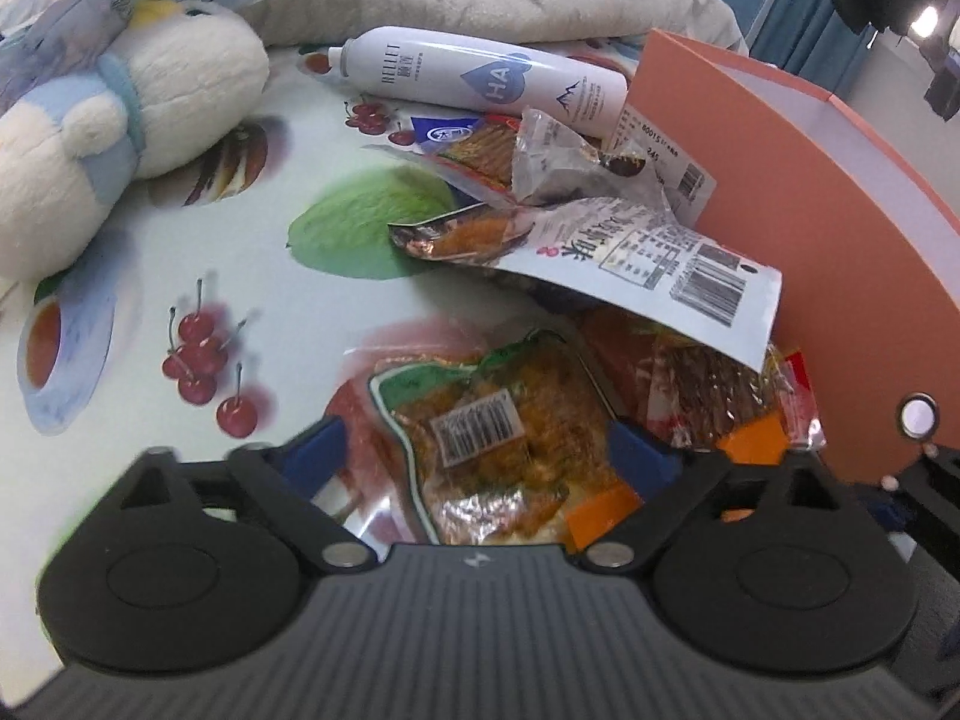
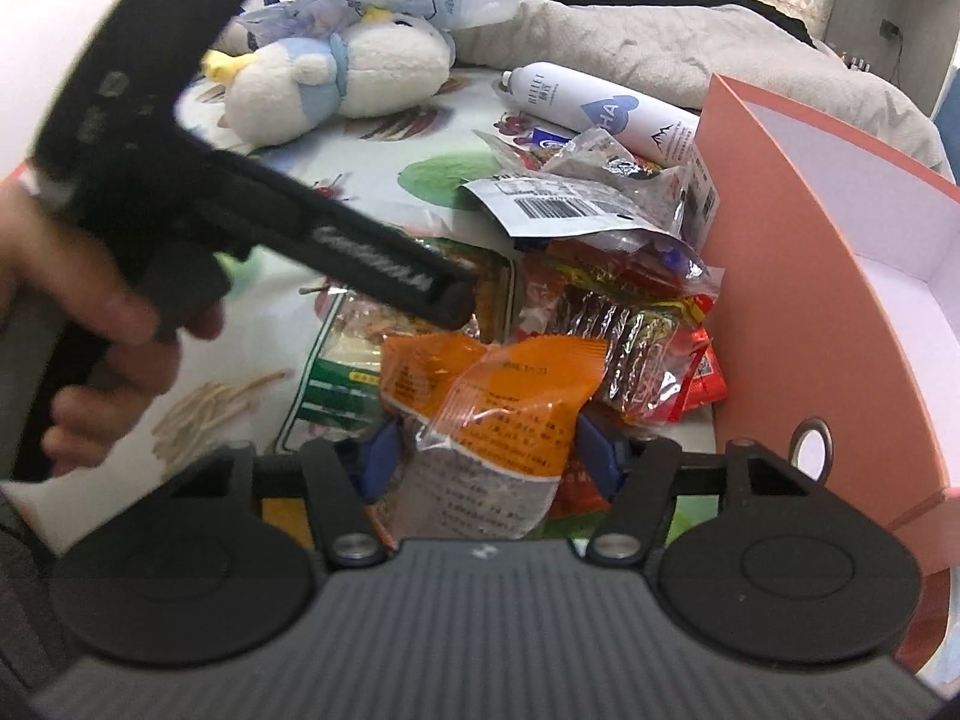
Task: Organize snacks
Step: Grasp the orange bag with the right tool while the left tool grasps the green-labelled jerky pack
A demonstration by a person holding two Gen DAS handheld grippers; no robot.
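Through the left wrist camera we see our left hand-held gripper [image 1: 474, 456] standing wide, its blue pads either side of a clear snack packet [image 1: 480, 420] with a barcode sticker, not pressing on it. The packet lies flat on the fruit-printed bed sheet [image 1: 252, 276] at the near edge of the snack heap; a white barcoded pouch [image 1: 648, 264] leans over that heap against the orange box [image 1: 798, 228], probably the bin the snacks belong in. A spray bottle [image 1: 480, 78] and a plush toy [image 1: 90, 138] lie beyond, apart from the snacks.

Through the right wrist camera our right hand-held gripper [image 2: 489, 450] is about half open, pads flanking an orange packet [image 2: 492, 402]; we cannot tell whether they grip it. The left hand [image 2: 90, 324] crosses in from the left, holding its tool over the pile.
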